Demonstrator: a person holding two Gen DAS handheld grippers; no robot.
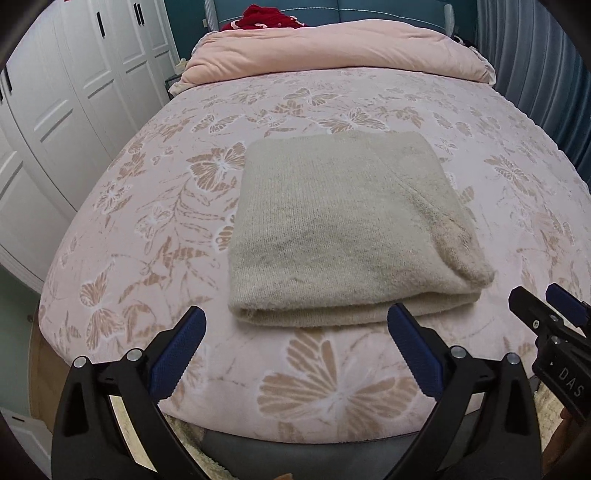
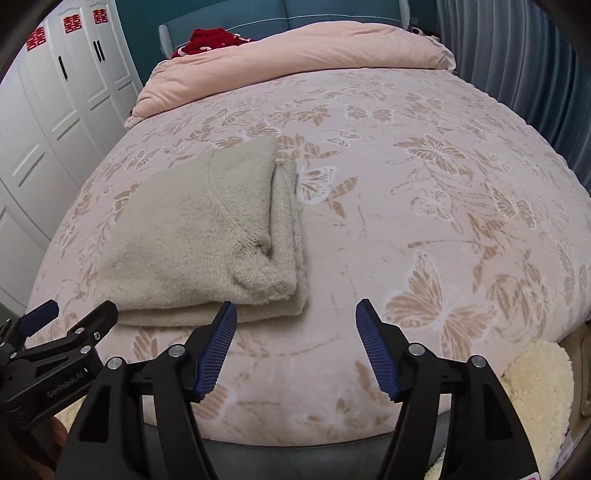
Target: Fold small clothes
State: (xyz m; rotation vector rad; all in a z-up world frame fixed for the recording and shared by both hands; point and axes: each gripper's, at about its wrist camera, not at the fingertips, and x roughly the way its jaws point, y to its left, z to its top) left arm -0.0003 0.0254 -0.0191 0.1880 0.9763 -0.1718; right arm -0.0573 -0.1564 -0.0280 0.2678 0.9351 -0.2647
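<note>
A beige knit sweater [image 1: 332, 229] lies folded into a thick rectangle on the pink butterfly bedspread [image 1: 147, 229]. In the right wrist view the sweater [image 2: 192, 236] sits left of centre. My left gripper [image 1: 297, 321] is open and empty, just short of the sweater's near edge. My right gripper [image 2: 295, 314] is open and empty, its left fingertip close to the sweater's near right corner. The right gripper also shows at the right edge of the left wrist view [image 1: 543, 299]. The left gripper shows at the lower left of the right wrist view [image 2: 70, 314].
A folded pink quilt [image 1: 332, 48] lies across the head of the bed, with a red garment [image 1: 266, 16] behind it. White wardrobe doors [image 1: 66, 103] stand to the left. Grey-blue curtains [image 1: 535, 66] hang on the right. A cream fluffy rug [image 2: 535, 391] lies by the bed's foot.
</note>
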